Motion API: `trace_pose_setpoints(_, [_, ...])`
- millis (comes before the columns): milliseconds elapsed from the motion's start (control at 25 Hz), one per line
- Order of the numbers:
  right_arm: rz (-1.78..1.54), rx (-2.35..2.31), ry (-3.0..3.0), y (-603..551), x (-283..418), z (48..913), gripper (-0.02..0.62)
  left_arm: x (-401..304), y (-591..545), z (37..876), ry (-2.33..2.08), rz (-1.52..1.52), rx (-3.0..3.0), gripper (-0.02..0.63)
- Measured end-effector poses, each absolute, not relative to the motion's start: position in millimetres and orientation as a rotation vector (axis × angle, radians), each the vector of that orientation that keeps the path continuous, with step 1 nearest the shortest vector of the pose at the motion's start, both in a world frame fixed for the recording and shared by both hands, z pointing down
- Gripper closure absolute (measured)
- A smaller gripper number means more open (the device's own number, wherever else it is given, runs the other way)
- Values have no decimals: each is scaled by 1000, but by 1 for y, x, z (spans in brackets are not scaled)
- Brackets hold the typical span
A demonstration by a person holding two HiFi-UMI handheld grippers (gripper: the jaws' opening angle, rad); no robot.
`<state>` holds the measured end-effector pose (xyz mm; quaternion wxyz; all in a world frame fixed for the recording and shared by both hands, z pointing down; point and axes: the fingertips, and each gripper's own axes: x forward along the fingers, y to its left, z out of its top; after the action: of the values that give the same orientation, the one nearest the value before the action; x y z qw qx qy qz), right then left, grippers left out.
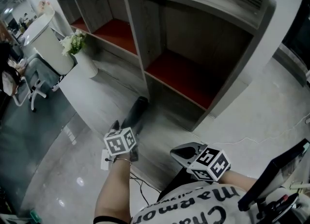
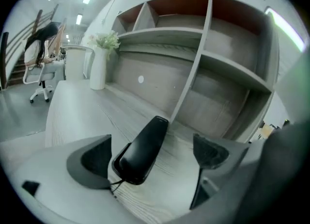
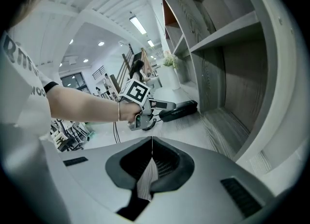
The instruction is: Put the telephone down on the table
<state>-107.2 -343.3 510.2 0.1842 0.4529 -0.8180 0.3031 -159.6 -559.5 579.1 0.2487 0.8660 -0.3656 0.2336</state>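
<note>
Head view gives me the big grey shelf unit [image 1: 137, 34] first, standing on the counter [image 1: 92, 97], with red panels on the floors of its open compartments. The counter is pale wood grain and runs out to the left in front of the shelves. Off its far left end I see a white office chair [image 1: 29, 80] on the floor. A tall white vase [image 1: 86, 63] of pale flowers [image 1: 72, 42] stands on the counter near the shelf unit's left end.

The telephone [image 2: 145, 148], a black handset, lies flat on the counter just in front of the shelf unit's lower edge. Its far end points toward an upright divider.

My left claw [image 2: 154, 156] is spread wide, with the handset lying between its two jaws. The right pad stands well clear of the handset. The left pad is just beside the near end, and I cannot tell whether it touches. Nothing is pinched.

My right claw [image 3: 151, 162] hangs back near the person's body, above the counter's near edge. Its jaws are pressed together with nothing between them. From its view I can see the left claw and the handset ahead, on the counter.

Each claw carries its marker cube, the left one [image 1: 119, 142] and the right one [image 1: 211, 164]. A thin dark cord [image 2: 114, 184] leaves the handset's near end. A slim bracelet [image 3: 119, 111] circles the left wrist.
</note>
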Motion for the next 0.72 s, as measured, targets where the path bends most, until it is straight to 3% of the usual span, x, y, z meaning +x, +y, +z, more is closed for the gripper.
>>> trace_pose_setpoints(160, [818,1255,-2332,-337,-119,505,583,-164,-540,541,-957,466,2438,77])
trace_pose_setpoints(440, [706,1200,-2452,-364,-131,483,583,-190,-462,437,-793,-93,2461,92])
trace_pose_setpoints(520, [683,1156,-2491,-366,-134,475,584,-201,-428,409,-780,-240,2448,140])
trace_pose_setpoints(640, [647,1085,-2541,-360,-134,464,584,-220,-387,394,-901,-331,2427,340])
trace_pose_setpoints(720, [614,1043,-2563,-353,-129,457,584,-229,-366,391,-997,-353,2400,392])
